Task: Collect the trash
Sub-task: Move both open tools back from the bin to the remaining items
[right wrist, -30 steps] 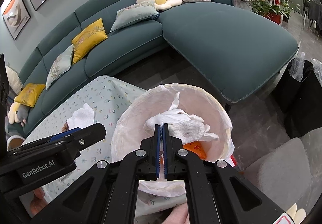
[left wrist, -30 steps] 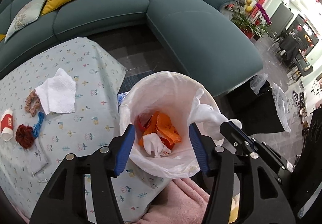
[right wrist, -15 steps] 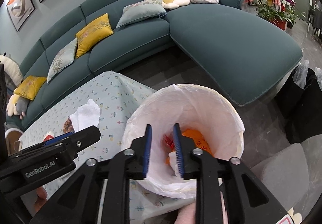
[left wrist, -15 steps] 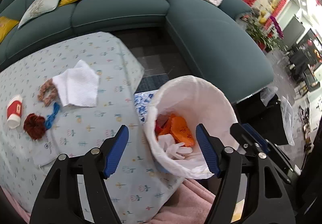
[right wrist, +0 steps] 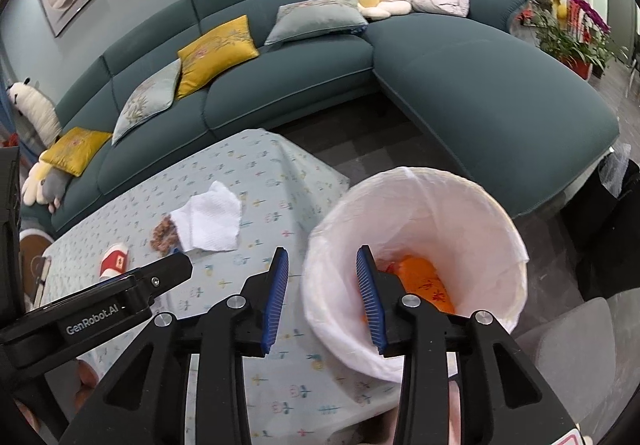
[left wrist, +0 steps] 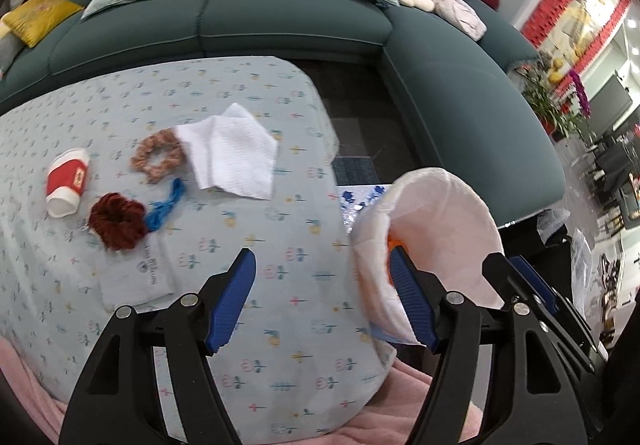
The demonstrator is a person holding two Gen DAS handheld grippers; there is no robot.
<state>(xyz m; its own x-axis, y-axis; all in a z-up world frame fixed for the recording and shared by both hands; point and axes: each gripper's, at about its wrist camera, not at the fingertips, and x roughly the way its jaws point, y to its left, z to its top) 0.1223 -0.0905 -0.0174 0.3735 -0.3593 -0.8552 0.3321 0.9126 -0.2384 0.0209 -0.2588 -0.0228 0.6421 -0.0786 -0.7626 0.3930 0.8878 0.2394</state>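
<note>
Since a second ago we have let go of the white tissue we held pinched over the trash bin [right wrist: 416, 245], and our right gripper [right wrist: 322, 295] has gone from pressed together to spread wide, holding nothing. Our left gripper [left wrist: 320, 301] has swung away from the bin's mouth toward the table [left wrist: 280, 229]; its blue fingers [left wrist: 232, 297] stand wide apart and empty, one over the patterned cloth, the other in front of the bin's near wall.

The bin, lined with a white bag, stands just beside the table's right edge, and orange trash [right wrist: 424, 281] lies at its bottom.

On the table we see a white paper towel [left wrist: 232, 153] overlapping a tan scrunchie [left wrist: 156, 157]. Near them lie a dark red scrunchie [left wrist: 116, 221] touching a blue string [left wrist: 166, 205], and a red-and-white paper cup [left wrist: 66, 181] on its side. A teal sofa [right wrist: 320, 57] curves behind the table.
</note>
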